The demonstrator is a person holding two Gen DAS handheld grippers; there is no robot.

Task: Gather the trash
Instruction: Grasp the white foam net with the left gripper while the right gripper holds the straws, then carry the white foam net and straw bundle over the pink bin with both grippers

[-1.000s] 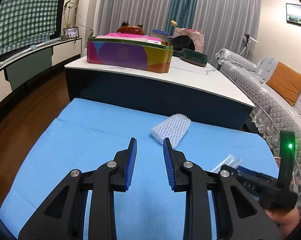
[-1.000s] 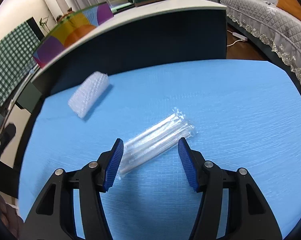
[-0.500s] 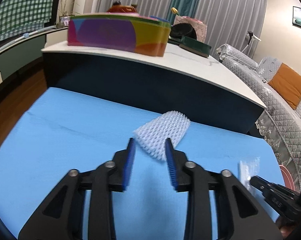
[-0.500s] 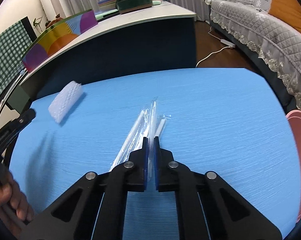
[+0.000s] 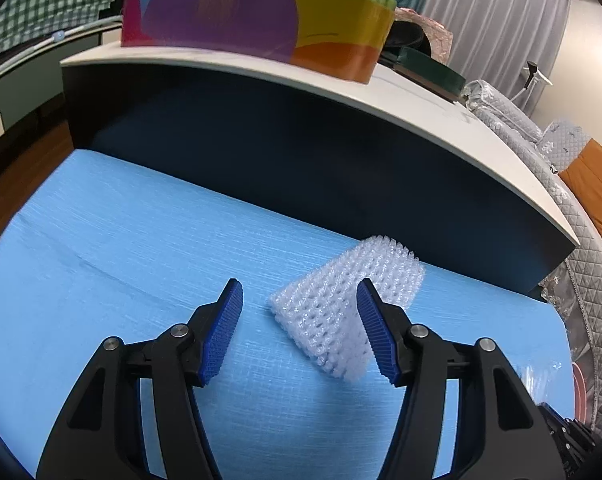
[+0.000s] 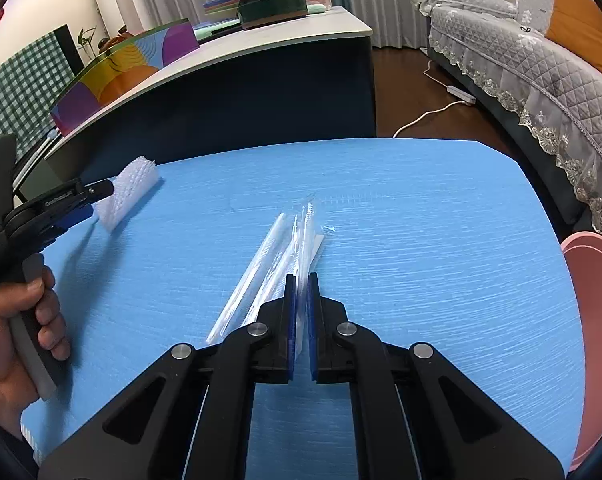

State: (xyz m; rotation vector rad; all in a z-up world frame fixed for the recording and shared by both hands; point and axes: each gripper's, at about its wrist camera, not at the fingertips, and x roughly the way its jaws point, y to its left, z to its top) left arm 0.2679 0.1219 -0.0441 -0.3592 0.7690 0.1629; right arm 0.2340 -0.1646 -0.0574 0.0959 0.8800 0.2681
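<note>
A white foam net sleeve (image 5: pixel 341 312) lies on the blue mat (image 5: pixel 121 248). My left gripper (image 5: pixel 299 332) is open, its jaws standing on either side of the sleeve's near end. The sleeve also shows in the right wrist view (image 6: pixel 131 192), with the left gripper (image 6: pixel 81 200) at it. My right gripper (image 6: pixel 299 308) is shut on a clear plastic wrapper (image 6: pixel 277 252), which stretches forward from the jaws over the mat (image 6: pixel 421 240).
A dark cabinet with a white top (image 5: pixel 381 96) stands right behind the mat, bearing a colourful box (image 5: pixel 261 36). A pink bin (image 6: pixel 597 312) sits at the mat's right edge. A grey quilted sofa (image 6: pixel 541 72) is on the right.
My left gripper moved forward and opened wider around the foam sleeve. My right gripper closed on the plastic wrapper and holds it.
</note>
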